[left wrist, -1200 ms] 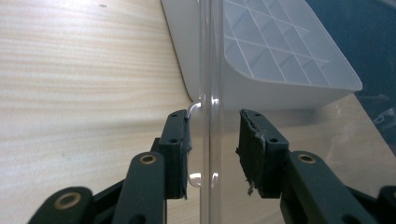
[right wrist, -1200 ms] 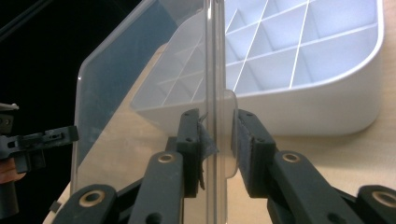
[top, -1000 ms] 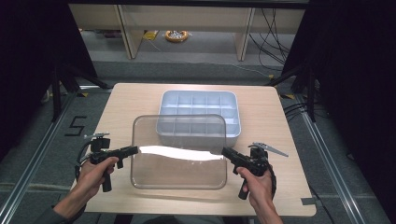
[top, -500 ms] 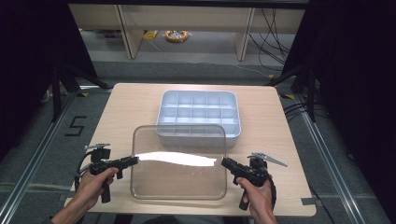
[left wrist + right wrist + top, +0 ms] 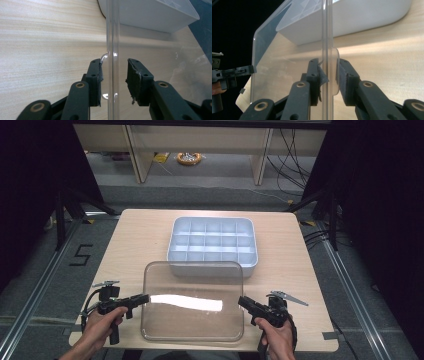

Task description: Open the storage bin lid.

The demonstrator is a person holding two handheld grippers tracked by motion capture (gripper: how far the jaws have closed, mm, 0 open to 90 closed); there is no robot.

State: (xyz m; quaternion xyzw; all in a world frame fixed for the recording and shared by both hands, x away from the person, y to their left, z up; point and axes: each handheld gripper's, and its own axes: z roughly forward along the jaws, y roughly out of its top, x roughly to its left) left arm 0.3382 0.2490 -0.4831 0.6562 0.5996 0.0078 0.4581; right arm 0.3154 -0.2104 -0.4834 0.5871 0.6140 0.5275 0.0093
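Item: 2 hand-held grippers and 1 clear lid, located relative to the grey divided tray (image 5: pixel 213 245). Left gripper (image 5: pixel 137 300): jaws parted narrowly, set astride the lid's left edge; in the left gripper view the edge (image 5: pixel 112 50) is seen standing free in the gap, with 1 pad close beside a small clear tab and the other pad apart from the plastic, so no grip is judged made. Right gripper (image 5: pixel 245 302): jaws likewise narrow, set astride the lid's right edge; in the right gripper view the inner pad (image 5: pixel 319 75) is seen at or against the plastic, while a slit is left on the outer side, so firm contact cannot be told. Clear lid (image 5: pixel 192 302): placed on the person's side of the tray, its far edge overlapping the tray's near wall, its long axis run from 1 gripper to the other. Tray: lies straight beyond the lid, away from both grippers, which are about equally near. Any coming carry is judged to run forward. Table (image 5: pixel 135 235): pale wood, beneath all.
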